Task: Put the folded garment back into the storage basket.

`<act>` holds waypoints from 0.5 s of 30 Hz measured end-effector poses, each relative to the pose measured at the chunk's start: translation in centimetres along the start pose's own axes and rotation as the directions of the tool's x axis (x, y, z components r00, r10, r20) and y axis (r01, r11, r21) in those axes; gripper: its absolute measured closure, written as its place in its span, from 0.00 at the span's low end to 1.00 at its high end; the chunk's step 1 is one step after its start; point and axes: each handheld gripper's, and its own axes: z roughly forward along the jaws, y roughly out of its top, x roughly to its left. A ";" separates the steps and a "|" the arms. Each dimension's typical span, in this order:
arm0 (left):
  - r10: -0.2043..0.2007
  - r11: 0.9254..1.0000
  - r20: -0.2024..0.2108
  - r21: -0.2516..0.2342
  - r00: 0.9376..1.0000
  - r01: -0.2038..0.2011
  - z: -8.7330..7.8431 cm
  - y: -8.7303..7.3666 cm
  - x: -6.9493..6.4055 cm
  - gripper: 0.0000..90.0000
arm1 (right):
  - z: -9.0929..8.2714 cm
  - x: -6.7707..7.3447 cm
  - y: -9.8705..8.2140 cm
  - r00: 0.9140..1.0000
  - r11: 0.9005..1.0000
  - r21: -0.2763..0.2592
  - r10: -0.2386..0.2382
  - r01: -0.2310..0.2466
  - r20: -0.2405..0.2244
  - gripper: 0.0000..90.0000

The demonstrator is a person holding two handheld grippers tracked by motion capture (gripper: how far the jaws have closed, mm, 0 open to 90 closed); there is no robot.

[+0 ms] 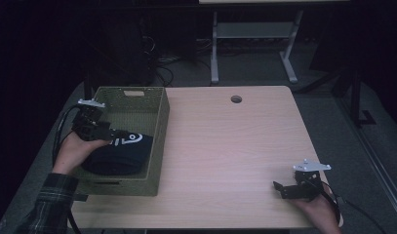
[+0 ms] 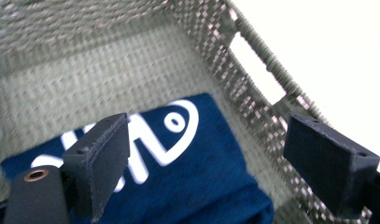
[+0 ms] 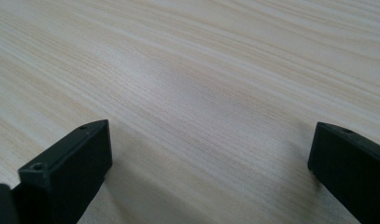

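- Woven basket (image 1: pixel 157 141) sits at the bench's (image 1: pixel 225 146) left front corner; everything right of it is bare wood.
- Folded navy cloth (image 1: pixel 120 152) lies in the basket's near half, long axis roughly left-right.
- Left tool (image 2: pixel 211 158) is spread wide just over the cloth, gripping nothing.
- Right tool (image 3: pixel 206 172) is spread too, low over the bench's front right edge.

You have a light wood table (image 1: pixel 225 146) with a round cable hole (image 1: pixel 236 99) near the far edge. A woven olive basket (image 1: pixel 159 141) sits directly on it at your left, reaching from the far edge almost to the near edge. The table right of the basket is bare wood grain, as your right gripper view shows close up (image 3: pixel 201 84). Grey floor (image 1: pixel 327 122) surrounds the table.
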 end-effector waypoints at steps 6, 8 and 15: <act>0.031 0.999 0.021 -0.020 0.999 -0.030 1.0 0.9 -1.7 0.15 | 0.0 0.0 0.0 1.000 1.000 0.000 0.000 0.000 0.000 0.00; 0.037 0.999 0.031 -0.025 0.999 -0.037 1.2 1.1 -2.2 0.15 | 0.0 0.0 0.0 1.000 1.000 0.000 0.000 0.000 0.000 0.00; 0.063 0.997 0.054 -0.057 0.997 -0.060 1.9 1.8 -4.2 0.15 | 0.0 0.0 0.0 1.000 1.000 -0.001 0.002 -0.002 -0.001 0.00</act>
